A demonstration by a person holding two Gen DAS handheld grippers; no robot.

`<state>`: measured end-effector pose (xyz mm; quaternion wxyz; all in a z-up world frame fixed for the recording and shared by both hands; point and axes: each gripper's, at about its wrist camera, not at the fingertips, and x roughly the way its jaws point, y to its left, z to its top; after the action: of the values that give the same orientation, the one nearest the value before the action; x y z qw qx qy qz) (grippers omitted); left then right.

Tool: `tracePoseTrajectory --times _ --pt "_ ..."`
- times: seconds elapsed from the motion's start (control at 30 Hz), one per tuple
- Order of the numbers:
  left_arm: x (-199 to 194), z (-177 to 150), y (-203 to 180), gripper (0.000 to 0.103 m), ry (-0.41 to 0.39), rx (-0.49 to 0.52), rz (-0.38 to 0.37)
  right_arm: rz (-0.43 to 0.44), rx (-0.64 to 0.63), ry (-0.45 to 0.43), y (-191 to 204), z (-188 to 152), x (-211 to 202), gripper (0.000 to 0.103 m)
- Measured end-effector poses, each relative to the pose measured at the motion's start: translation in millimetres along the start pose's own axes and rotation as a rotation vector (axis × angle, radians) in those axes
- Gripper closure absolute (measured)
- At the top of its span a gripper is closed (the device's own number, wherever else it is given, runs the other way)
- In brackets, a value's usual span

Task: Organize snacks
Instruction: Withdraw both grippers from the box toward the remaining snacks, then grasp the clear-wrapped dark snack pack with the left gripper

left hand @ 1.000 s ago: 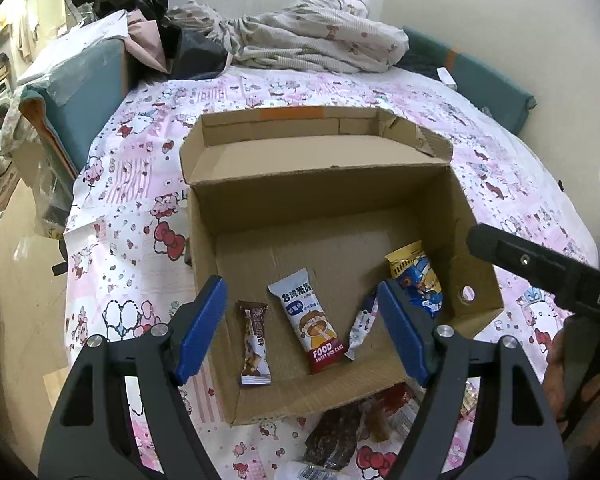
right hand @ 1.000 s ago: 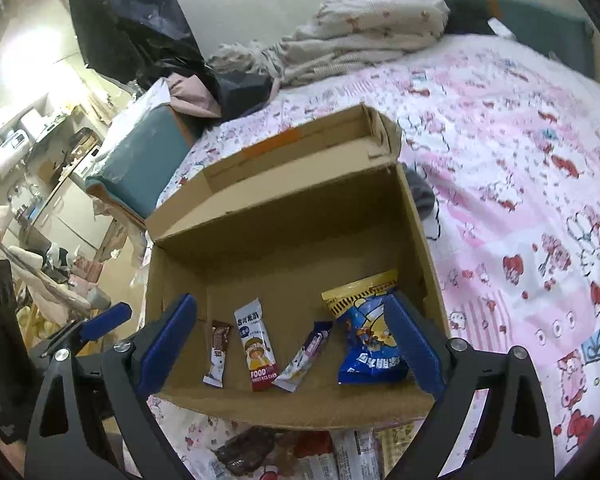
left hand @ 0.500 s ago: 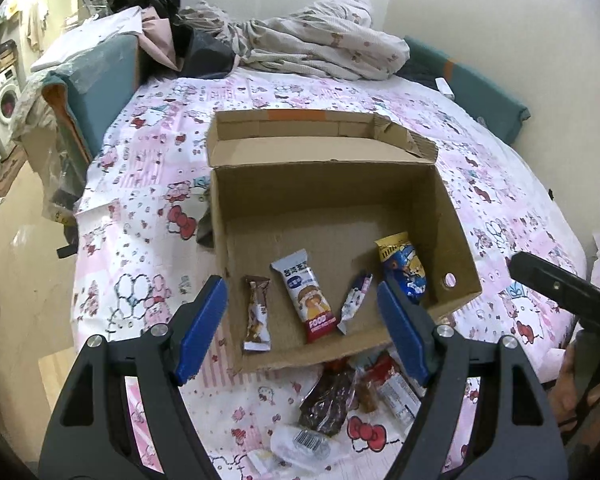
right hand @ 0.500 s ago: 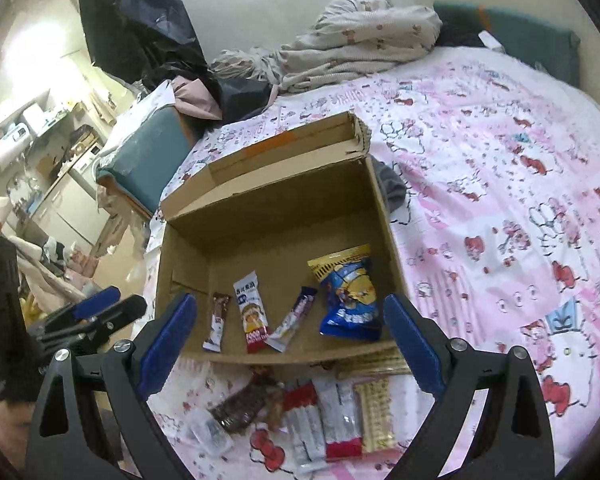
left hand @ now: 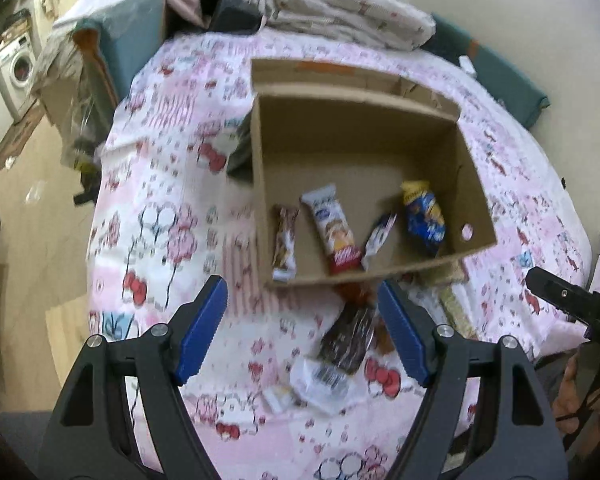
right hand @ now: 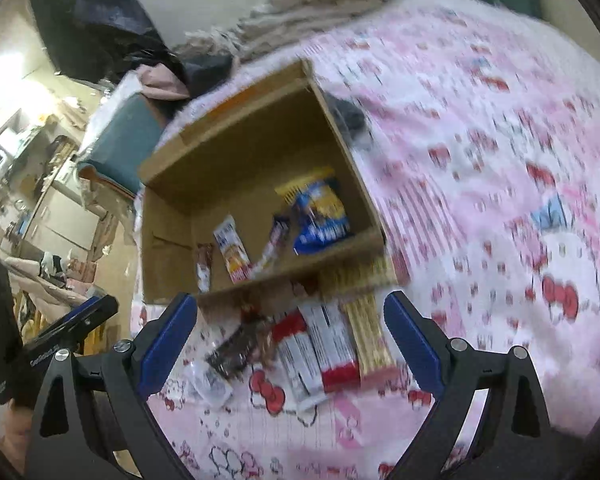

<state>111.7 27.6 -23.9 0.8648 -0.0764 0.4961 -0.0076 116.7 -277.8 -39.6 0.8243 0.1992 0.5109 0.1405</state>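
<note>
Both grippers, left (left hand: 302,322) and right (right hand: 290,338), gaped wide, empty. Between them lay light, crinkly, slippery snacks (right hand: 332,344); pinch one mid-pack.

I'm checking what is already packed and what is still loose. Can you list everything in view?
cardboard box: one, brown, open, on the bed
snacks in box: four; brown bar, white-red bar, small white pack, blue-yellow bag
loose snacks: several; dark, clear, white-red, yellow packs, on the sheet in front of the box
bedsheet: one, pink cartoon print
crumpled blanket: one, pale, behind the box
left gripper: blue fingers, open, empty
right gripper: blue fingers, open, empty
</note>
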Motion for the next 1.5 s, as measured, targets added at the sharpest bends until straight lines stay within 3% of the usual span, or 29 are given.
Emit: tracePoseTrajectory --times 0.23,0.43,0.63,0.8,0.87,1.0,1.1,1.3,1.33,1.37,1.5 --pt "20.9 -6.8 44.4 0.028 0.119 -0.208 0.023 0.01 0.169 0.115 -22.2 -13.2 22.2 0.006" --pt "41.7 -16.2 49.1 0.028 0.194 -0.225 0.045 0.011 0.215 0.13 -27.5 -11.9 29.4 0.006" --pt "75.5 -27.5 15.9 0.028 0.333 -0.084 0.003 0.021 0.246 0.145 -31.6 -11.3 32.5 0.006" --pt "107.8 -41.4 -35.9 0.028 0.458 0.17 -0.008 0.024 0.236 0.153 -29.0 -10.5 33.4 0.006" --pt "116.4 -48.2 -52.3 0.028 0.463 0.26 0.017 0.026 0.23 0.157 -27.4 -10.8 33.5 0.006" --pt "134.0 -59.1 -68.2 0.028 0.523 0.356 0.046 0.03 0.228 0.162 -27.0 -11.0 34.1 0.006" --pt "142.8 -65.1 -78.3 0.028 0.522 0.425 0.076 0.02 0.227 0.159 -27.0 -10.6 34.3 0.006" --pt "152.1 -68.0 -91.8 0.028 0.524 0.482 0.077 0.019 0.224 0.168 -25.2 -11.1 37.0 0.006" --pt "153.1 -66.5 -93.0 0.03 0.524 0.476 0.072 0.017 0.221 0.17 -24.8 -10.9 37.5 0.006" --pt "151.3 -66.6 -93.8 0.04 0.52 0.47 0.061 0.014 0.219 0.17 -24.5 -10.6 37.9 0.006" --pt "142.4 -62.2 -91.6 0.046 0.502 0.47 0.021 0.008 0.225 0.163 -27.0 -9.6 37.6 0.006"
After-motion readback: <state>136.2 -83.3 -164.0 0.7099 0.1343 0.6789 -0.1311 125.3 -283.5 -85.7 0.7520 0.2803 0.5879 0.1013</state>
